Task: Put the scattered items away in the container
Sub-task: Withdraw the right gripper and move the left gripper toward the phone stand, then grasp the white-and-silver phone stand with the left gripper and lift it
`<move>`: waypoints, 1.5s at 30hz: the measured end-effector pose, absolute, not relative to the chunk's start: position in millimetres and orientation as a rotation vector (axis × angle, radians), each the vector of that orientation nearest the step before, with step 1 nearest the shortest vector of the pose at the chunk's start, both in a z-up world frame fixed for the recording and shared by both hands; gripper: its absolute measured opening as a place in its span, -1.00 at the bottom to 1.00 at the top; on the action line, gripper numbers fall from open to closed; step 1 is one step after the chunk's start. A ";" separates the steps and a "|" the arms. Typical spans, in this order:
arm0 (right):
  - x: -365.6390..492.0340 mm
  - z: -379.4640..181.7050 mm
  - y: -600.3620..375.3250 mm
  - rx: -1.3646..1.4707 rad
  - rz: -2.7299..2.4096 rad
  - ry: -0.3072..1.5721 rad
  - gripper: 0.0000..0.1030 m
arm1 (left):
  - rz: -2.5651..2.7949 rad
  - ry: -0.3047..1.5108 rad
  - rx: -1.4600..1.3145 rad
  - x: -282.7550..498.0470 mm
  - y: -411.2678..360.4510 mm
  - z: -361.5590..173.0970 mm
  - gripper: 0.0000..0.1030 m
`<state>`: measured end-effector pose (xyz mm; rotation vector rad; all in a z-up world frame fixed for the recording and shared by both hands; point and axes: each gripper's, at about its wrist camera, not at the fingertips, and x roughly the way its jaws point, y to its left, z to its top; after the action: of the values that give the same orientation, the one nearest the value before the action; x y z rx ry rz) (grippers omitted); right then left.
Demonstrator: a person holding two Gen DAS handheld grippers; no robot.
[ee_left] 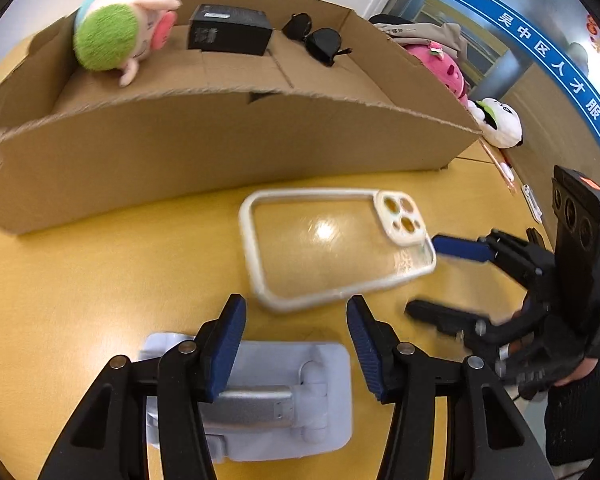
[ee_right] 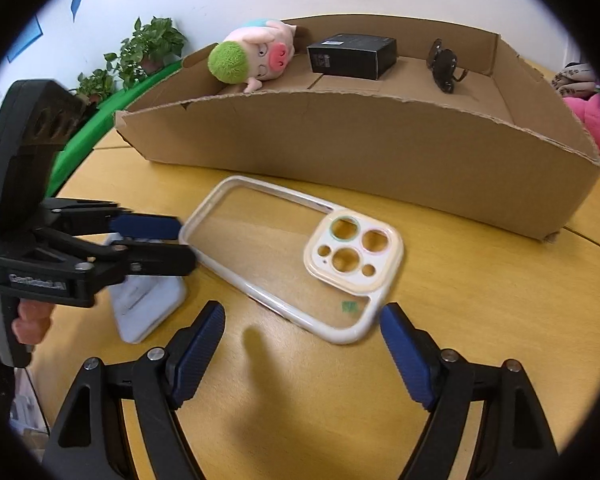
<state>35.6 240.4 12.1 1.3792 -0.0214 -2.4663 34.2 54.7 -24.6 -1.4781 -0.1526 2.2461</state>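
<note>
A clear phone case (ee_left: 332, 248) (ee_right: 300, 256) with a white rim lies flat on the yellow table, in front of the cardboard box (ee_left: 220, 148) (ee_right: 360, 148). A pale lavender phone stand (ee_left: 260, 392) (ee_right: 148, 300) lies nearer to me. My left gripper (ee_left: 296, 312) (ee_right: 186, 246) hangs just above the stand, jaws partly apart and not pressing on it. My right gripper (ee_right: 302, 312) (ee_left: 424, 276) is open, and the case's camera-cutout end sits between its fingers, ungripped. Inside the box are a green-haired plush pig (ee_left: 112, 36), a small black box (ee_left: 228, 32) and sunglasses (ee_left: 316, 40).
A pink plush (ee_left: 440, 64) and a panda plush (ee_left: 496, 120) lie beyond the box's right end. Potted plants (ee_right: 148, 48) stand by the wall at the left. The box's front wall rises just behind the case. Bare table (ee_left: 80, 280) lies to the left.
</note>
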 end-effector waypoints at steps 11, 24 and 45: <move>70.4 31.6 159.7 1.177 -2.238 0.238 0.56 | 2.430 -0.311 -1.451 72.6 -39.8 -1.6 0.37; 61.9 15.1 118.9 1.289 -2.359 0.242 0.45 | 2.358 -0.310 -1.508 95.1 -34.1 -30.2 -0.16; 70.8 29.5 134.0 1.258 -2.349 -0.042 -0.25 | 2.408 -0.282 -1.497 110.7 -30.7 -15.6 -0.46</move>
<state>70.8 134.0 29.5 1.2581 -0.0423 -2.3490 110.7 -30.7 -15.6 -1.4967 -0.2818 2.4076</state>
